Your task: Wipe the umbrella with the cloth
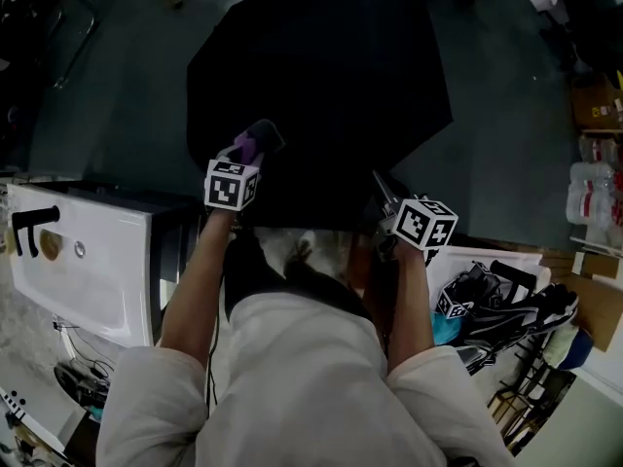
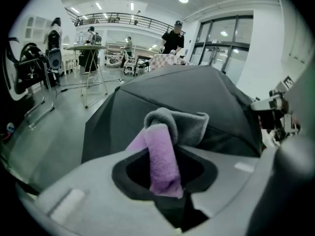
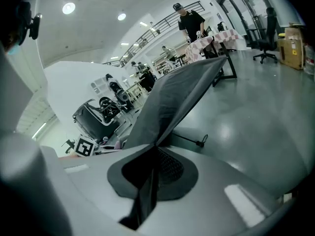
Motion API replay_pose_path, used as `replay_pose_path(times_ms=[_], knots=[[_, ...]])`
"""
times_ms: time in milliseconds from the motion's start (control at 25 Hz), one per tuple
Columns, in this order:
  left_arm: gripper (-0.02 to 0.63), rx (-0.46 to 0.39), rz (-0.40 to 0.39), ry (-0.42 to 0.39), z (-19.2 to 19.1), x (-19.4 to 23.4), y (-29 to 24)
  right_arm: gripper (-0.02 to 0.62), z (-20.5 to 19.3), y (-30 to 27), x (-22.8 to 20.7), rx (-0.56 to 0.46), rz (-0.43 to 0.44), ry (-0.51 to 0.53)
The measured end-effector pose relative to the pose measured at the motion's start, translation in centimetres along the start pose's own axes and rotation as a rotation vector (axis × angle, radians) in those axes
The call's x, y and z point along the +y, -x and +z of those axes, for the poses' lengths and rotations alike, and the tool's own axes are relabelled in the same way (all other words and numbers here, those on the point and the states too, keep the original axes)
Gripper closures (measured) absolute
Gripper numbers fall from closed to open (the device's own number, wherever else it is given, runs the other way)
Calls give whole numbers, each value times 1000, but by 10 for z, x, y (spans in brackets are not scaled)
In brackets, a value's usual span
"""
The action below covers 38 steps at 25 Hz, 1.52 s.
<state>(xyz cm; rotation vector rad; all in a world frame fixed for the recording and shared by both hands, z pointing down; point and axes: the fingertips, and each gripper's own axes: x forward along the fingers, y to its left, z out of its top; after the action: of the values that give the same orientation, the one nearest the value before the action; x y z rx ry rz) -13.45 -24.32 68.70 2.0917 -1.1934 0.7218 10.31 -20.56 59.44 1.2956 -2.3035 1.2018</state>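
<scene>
Mid-wipe, seemingly: left tool (image 1: pixel 245 157) clamps the cloth (image 2: pixel 162 154) over the umbrella (image 1: pixel 321 76), right tool (image 1: pixel 386 205) pinches its rim; next, sweep cloth across canopy.

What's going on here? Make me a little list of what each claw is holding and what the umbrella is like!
left gripper: shut on the cloth, which is purple and grey and folded over
right gripper: shut on the edge of the umbrella
umbrella: black, open, in front of the person
cloth and umbrella: cloth is over the canopy's near edge; contact unclear
floor: grey and shiny, below the umbrella
</scene>
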Motion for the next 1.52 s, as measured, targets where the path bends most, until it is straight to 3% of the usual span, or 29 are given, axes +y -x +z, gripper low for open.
replay_pose_path(times_ms=[840, 1160, 1320, 1520], knots=[[495, -20, -55, 31, -47, -97, 33, 589, -6, 7, 5, -20, 46, -2], [494, -36, -86, 29, -54, -111, 47, 589, -2, 13, -7, -32, 32, -13], [494, -110, -17, 36, -36, -94, 71, 589, 4, 16, -11, -47, 33, -26], [494, -240, 81, 24, 22, -54, 102, 589, 8, 15, -12, -51, 22, -53]])
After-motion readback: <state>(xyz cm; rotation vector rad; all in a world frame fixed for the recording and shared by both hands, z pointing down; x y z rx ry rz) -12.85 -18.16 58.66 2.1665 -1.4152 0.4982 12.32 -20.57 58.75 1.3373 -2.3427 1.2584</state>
